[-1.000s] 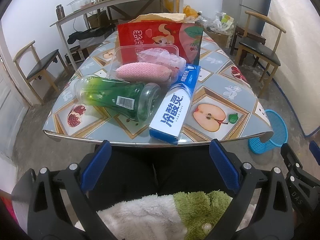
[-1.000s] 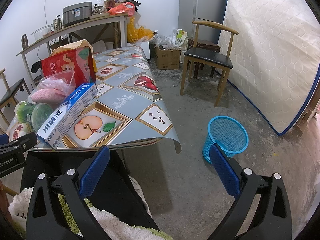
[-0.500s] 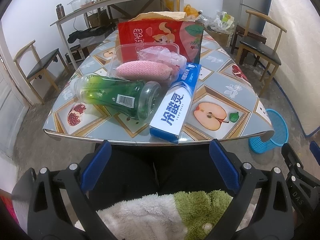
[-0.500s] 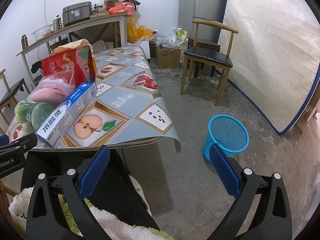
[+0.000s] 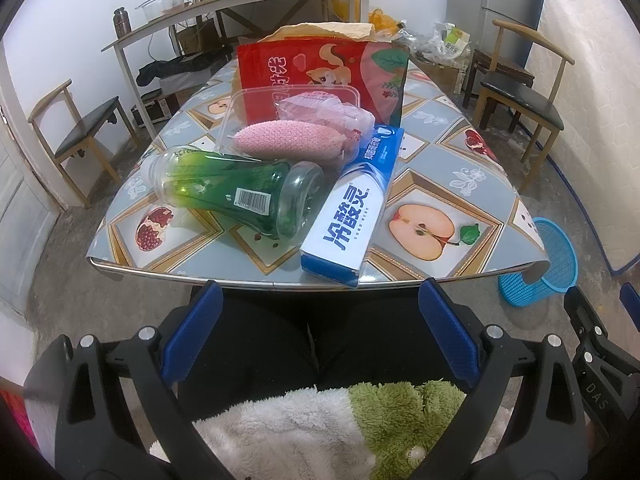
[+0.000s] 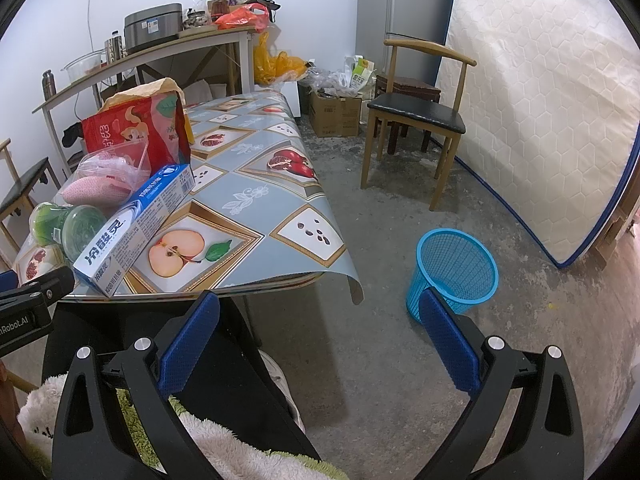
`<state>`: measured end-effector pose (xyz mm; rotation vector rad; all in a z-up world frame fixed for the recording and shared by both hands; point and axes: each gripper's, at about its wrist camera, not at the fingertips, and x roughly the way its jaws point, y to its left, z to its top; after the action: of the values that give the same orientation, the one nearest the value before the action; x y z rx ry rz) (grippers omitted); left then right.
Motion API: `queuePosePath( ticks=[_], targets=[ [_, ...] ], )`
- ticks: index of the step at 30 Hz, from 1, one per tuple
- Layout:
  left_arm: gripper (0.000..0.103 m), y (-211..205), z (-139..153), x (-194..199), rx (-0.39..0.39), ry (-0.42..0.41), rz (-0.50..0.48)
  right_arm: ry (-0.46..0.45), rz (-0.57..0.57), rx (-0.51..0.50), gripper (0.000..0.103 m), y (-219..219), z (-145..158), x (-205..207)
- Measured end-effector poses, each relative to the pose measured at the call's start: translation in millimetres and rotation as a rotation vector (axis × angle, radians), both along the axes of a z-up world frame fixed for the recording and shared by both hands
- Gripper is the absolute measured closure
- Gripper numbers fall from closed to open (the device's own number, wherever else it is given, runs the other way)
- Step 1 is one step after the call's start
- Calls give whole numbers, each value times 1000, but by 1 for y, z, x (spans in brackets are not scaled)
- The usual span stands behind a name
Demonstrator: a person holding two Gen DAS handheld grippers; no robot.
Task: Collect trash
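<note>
Blue-padded jaws of both grippers gape wide, holding nothing.

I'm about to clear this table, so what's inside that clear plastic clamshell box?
The clear plastic box holds a pink foam fruit net and crumpled pinkish plastic wrap. Anything beneath those two is covered, so I can't tell.

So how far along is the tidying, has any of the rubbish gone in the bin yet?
Nothing looks done yet: the blue basket looks empty. Nothing is in hand; the left gripper and right gripper are both open. Left to do: the toothpaste box, green bottle, clear tray and red bag lie on the table.
</note>
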<state>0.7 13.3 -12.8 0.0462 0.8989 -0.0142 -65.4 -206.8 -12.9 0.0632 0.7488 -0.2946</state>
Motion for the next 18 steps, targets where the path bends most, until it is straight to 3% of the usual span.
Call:
queuePosePath(
  ticks=[18],
  targets=[
    [9,1,-1,-1,1,3,1,3,-2,4,6,0,-2,2]
  ],
)
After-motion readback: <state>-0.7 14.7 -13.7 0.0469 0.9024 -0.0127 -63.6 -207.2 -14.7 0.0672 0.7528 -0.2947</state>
